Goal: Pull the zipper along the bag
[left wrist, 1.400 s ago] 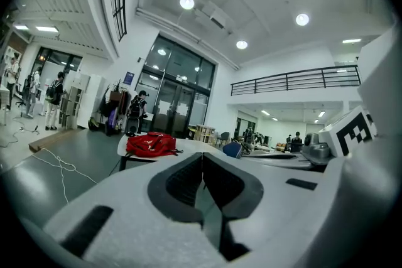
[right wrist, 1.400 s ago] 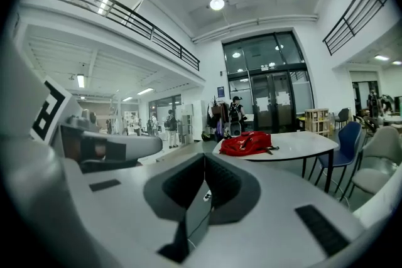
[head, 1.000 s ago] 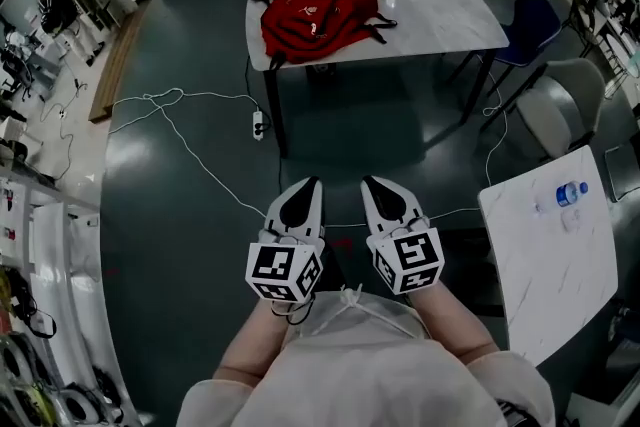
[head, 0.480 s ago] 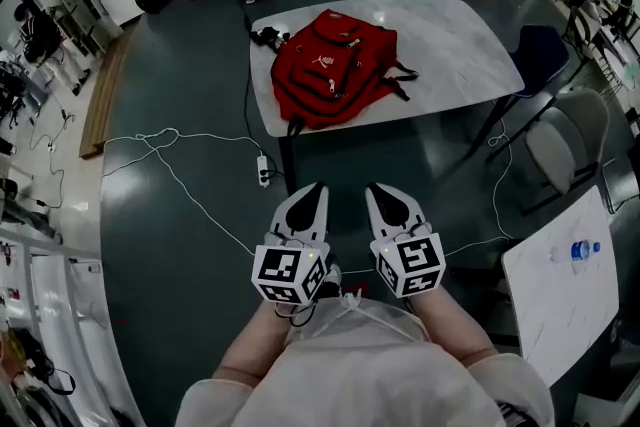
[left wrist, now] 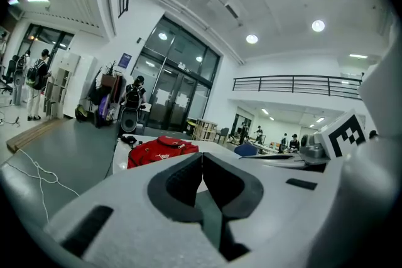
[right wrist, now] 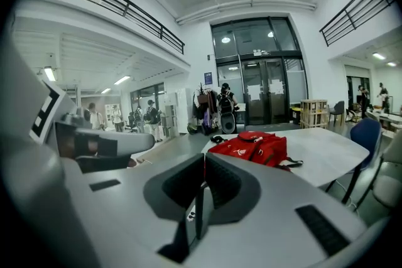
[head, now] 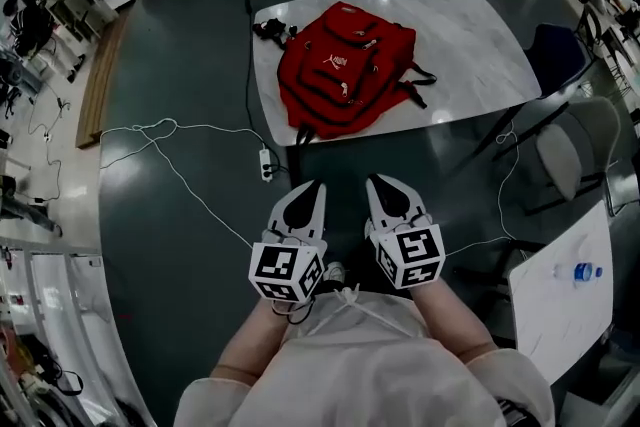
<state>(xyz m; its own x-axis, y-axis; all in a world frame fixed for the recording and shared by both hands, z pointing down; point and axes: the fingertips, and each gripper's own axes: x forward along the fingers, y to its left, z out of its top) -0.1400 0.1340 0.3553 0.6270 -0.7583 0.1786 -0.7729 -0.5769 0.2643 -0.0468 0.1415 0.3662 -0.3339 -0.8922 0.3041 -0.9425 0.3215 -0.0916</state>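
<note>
A red backpack (head: pixel 345 65) lies on the left half of a white marble-top table (head: pixel 470 45); it also shows as the red backpack (left wrist: pixel 162 150) in the left gripper view and as the red backpack (right wrist: pixel 254 146) in the right gripper view. My left gripper (head: pixel 310 187) and right gripper (head: pixel 378 183) hang side by side in front of my body, well short of the table and over the floor. Both are shut with nothing between their jaws. The bag's zippers are too small to make out.
A white cable (head: pixel 170 155) and a power strip (head: pixel 266 165) lie on the dark floor left of the table. A grey chair (head: pixel 575 155) and a blue chair (head: pixel 555 50) stand at the right. A second white table (head: pixel 570 290) carries a water bottle (head: pixel 582 271).
The table and red backpack have come nearer and lower in the head view as I walked toward them. Both grippers kept their place before my body and stayed shut.
</note>
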